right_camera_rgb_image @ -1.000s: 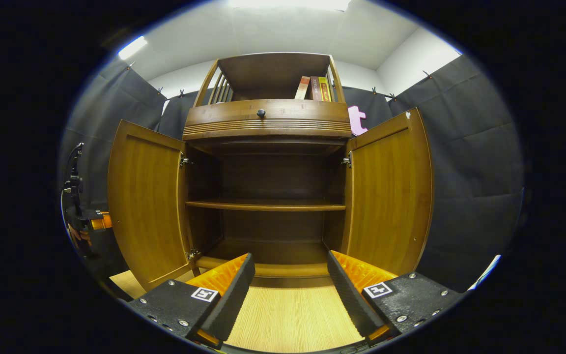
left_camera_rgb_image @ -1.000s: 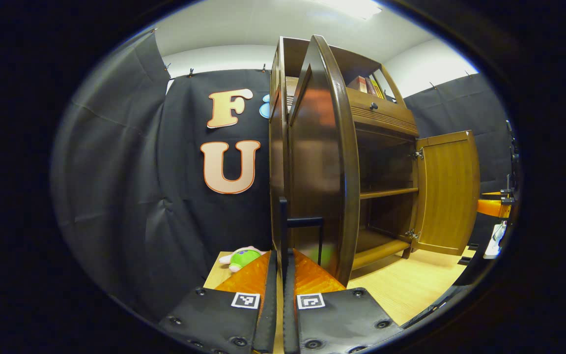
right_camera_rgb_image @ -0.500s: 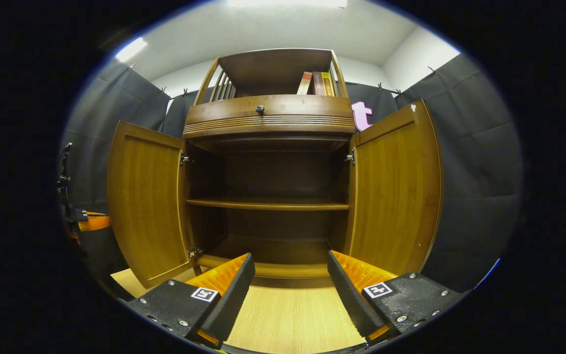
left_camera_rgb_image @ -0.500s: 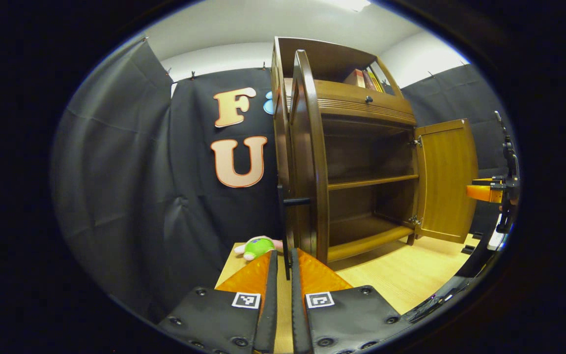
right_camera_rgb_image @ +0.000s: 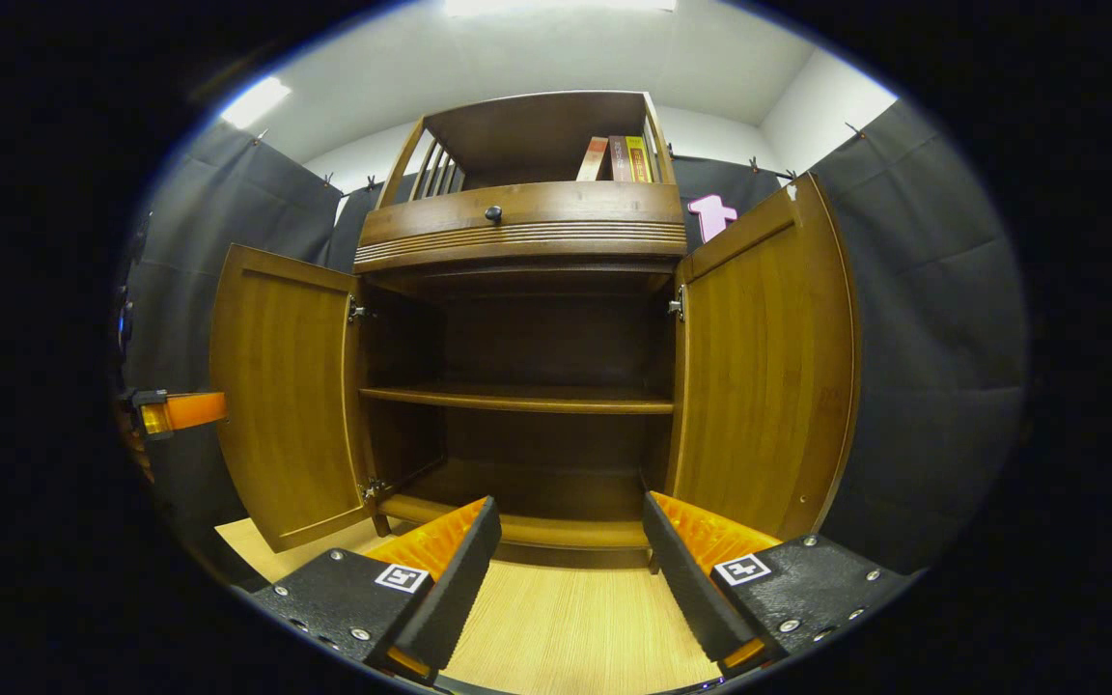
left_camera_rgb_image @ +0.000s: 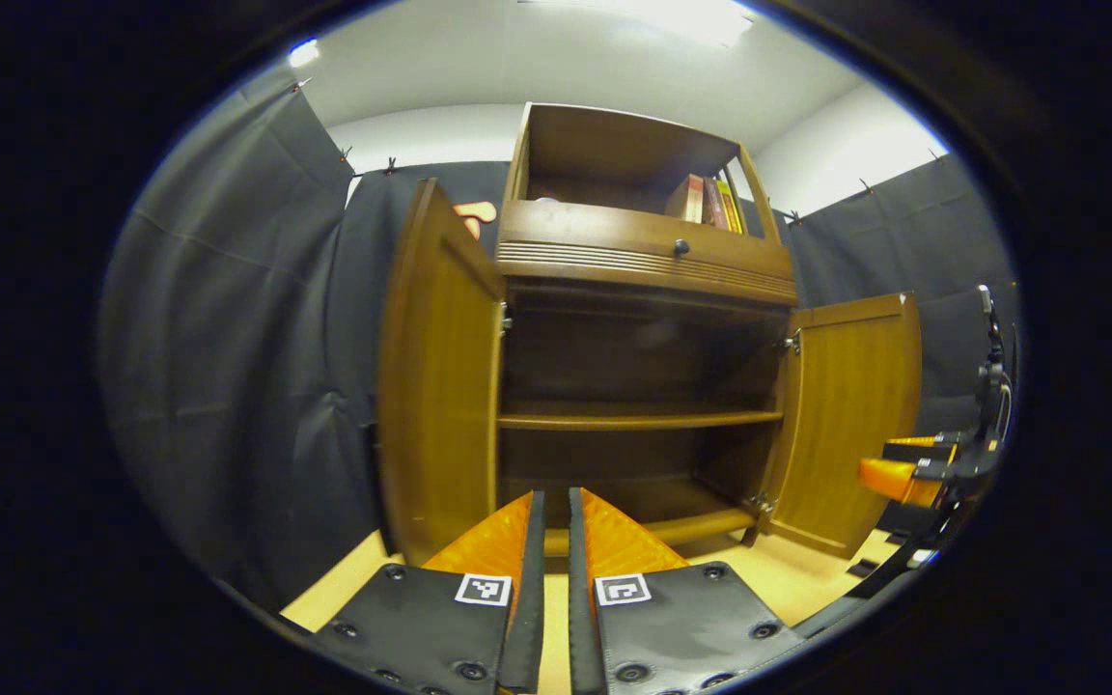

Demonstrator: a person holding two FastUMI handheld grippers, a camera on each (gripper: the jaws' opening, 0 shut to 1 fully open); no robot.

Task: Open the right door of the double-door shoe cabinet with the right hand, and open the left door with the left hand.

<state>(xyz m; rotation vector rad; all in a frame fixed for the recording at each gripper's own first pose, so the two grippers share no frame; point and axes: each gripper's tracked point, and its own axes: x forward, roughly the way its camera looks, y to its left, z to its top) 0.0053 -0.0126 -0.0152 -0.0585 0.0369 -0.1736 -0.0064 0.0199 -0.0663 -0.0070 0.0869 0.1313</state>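
Observation:
The brown wooden shoe cabinet (left_camera_rgb_image: 643, 241) stands with both doors swung out. In the left gripper view, the left door (left_camera_rgb_image: 435, 386) hangs open at the left and the right door (left_camera_rgb_image: 850, 415) at the right. My left gripper (left_camera_rgb_image: 554, 502) faces the dark inside, its orange fingers nearly touching with nothing between them. The right gripper view has the left door (right_camera_rgb_image: 281, 396) and right door (right_camera_rgb_image: 759, 367) spread wide. My right gripper (right_camera_rgb_image: 566, 541) is open in front of the bottom shelf, holding nothing. Each gripper's orange finger pokes past a door in the other's view.
A middle shelf (right_camera_rgb_image: 517, 396) crosses the bare interior. Above it is a drawer with a black knob (right_camera_rgb_image: 493, 213), and books (right_camera_rgb_image: 619, 159) stand in the top compartment. The cabinet rests on a light wooden surface (right_camera_rgb_image: 566, 627). Black cloth walls close in on both sides.
My left gripper has let go of the left door's black handle and turned right to face the cabinet's inside. The left door now stands wide. The right gripper has barely shifted.

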